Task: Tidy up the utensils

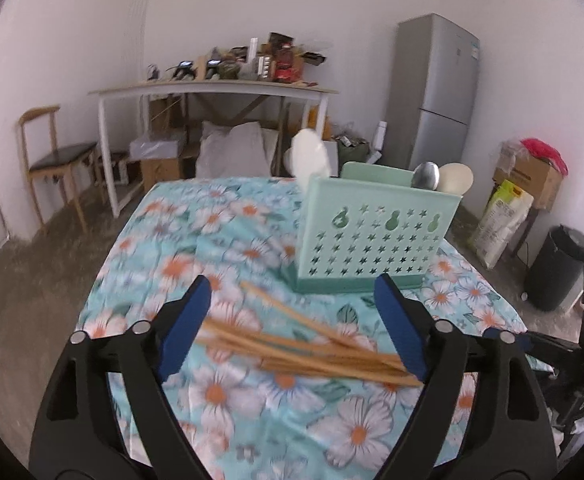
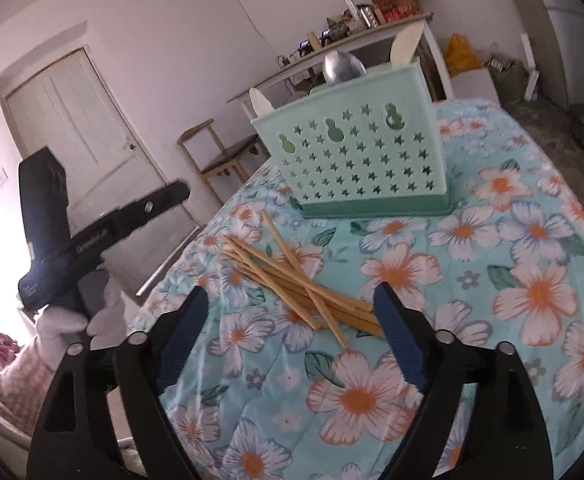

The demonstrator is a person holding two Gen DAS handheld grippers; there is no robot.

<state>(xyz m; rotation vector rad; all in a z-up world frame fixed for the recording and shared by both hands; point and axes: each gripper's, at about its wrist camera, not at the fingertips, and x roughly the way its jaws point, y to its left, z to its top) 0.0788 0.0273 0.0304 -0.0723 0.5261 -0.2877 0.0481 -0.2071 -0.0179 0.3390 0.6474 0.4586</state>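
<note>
A loose bundle of wooden chopsticks [image 1: 311, 348] lies on the flowered tablecloth [image 1: 212, 220]. My left gripper [image 1: 293, 280] is open and hangs over the bundle, a blue pad on either side, touching nothing. In the right wrist view the same chopsticks [image 2: 292, 276] lie just ahead of my right gripper [image 2: 292, 290], which is also open and empty. Behind them stands a mint-green holder [image 1: 375, 240] [image 2: 355, 152] with star cut-outs. It holds a metal spoon [image 1: 425, 176] [image 2: 341, 66] and pale spoons [image 1: 455, 178] [image 2: 405, 46].
A white-gloved hand [image 2: 92, 316] grips the left tool at the table's left edge. Beyond the table are a wooden chair [image 1: 52, 160], a cluttered white side table [image 1: 212, 88], a grey fridge [image 1: 439, 92], a black bin [image 1: 559, 268] and a door [image 2: 80, 128].
</note>
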